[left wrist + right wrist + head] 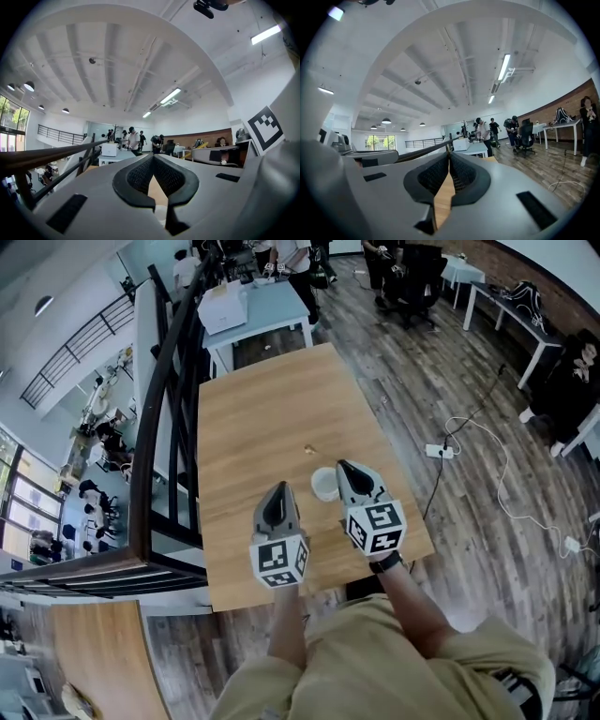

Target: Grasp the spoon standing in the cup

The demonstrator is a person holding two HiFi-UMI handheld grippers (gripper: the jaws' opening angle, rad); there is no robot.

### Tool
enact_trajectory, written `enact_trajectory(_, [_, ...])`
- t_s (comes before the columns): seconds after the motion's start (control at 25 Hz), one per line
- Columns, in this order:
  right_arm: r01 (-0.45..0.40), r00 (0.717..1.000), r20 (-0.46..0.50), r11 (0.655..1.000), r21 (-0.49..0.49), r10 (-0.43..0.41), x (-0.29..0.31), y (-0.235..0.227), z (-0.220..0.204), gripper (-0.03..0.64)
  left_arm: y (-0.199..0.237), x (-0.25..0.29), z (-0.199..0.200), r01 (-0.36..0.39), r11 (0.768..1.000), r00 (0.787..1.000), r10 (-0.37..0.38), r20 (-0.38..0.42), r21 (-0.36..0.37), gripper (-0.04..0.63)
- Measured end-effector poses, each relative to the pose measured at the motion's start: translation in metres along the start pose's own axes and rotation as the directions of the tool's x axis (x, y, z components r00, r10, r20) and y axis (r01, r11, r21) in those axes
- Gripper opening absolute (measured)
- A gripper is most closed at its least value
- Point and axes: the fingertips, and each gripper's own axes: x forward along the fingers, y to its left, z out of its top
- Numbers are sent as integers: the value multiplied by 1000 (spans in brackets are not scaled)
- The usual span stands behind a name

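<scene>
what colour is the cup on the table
White: the cup shows best in the head view.

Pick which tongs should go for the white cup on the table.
Right. The right tongs have their tips close beside the white cup, while the left tongs hang farther off on its other side. Both are shut, so the right would probably need to open first.

cup [322, 486]: white, round, upright | on wooden table [253, 418], toward its near-right part | spoon: cannot be made out
</scene>
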Motion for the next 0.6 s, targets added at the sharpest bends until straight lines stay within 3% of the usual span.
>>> enact_trajectory(0.24, [3,998,57,997,-77,1,-26,12,32,18,-8,-14,26,9,1000,999,-9,41,8,2])
enact_trajectory(0.6, [23,995,98,997,-68,-16,-47,15,56,17,-20,-28,45,14,999,997,-17,75,34,2])
